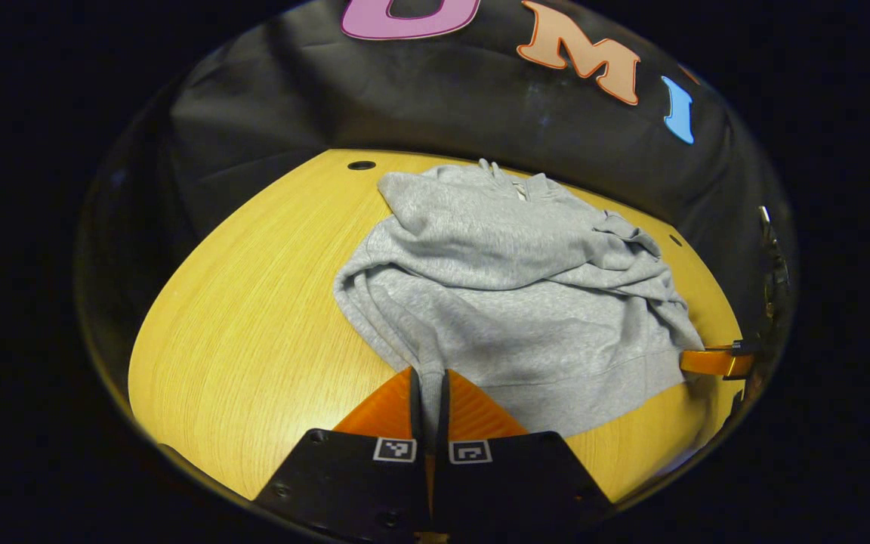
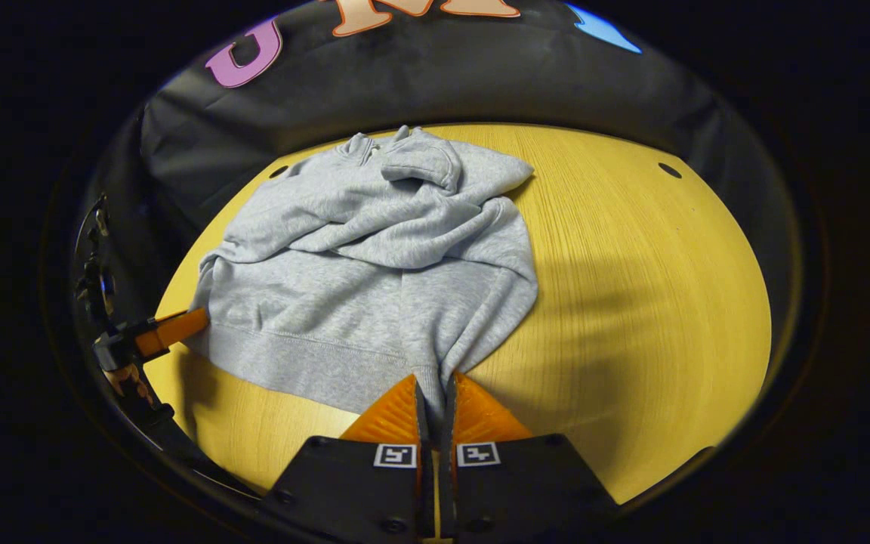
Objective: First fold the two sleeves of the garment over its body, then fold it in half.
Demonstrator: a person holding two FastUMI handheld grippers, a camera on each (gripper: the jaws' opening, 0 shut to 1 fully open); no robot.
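Gray sweatshirt [image 1: 510, 302] in the middle of the yellow table [image 1: 254, 340], sleeves folded over it, left gripper [image 1: 429, 381] and right gripper [image 2: 435, 389] fingers each pinching its bottom hem at the lower middle

The left tool [image 1: 429, 381] sits low at the near edge of the worktop [image 1: 254, 325], its two fingers drawn together with only a thin slit between, pinching grey cloth. The right tool [image 2: 435, 385] is posed alike at the near edge, fingers closed on cloth too.

Recording booth, black cloth wall [image 1: 435, 106], bare wooden table [image 1: 254, 317]
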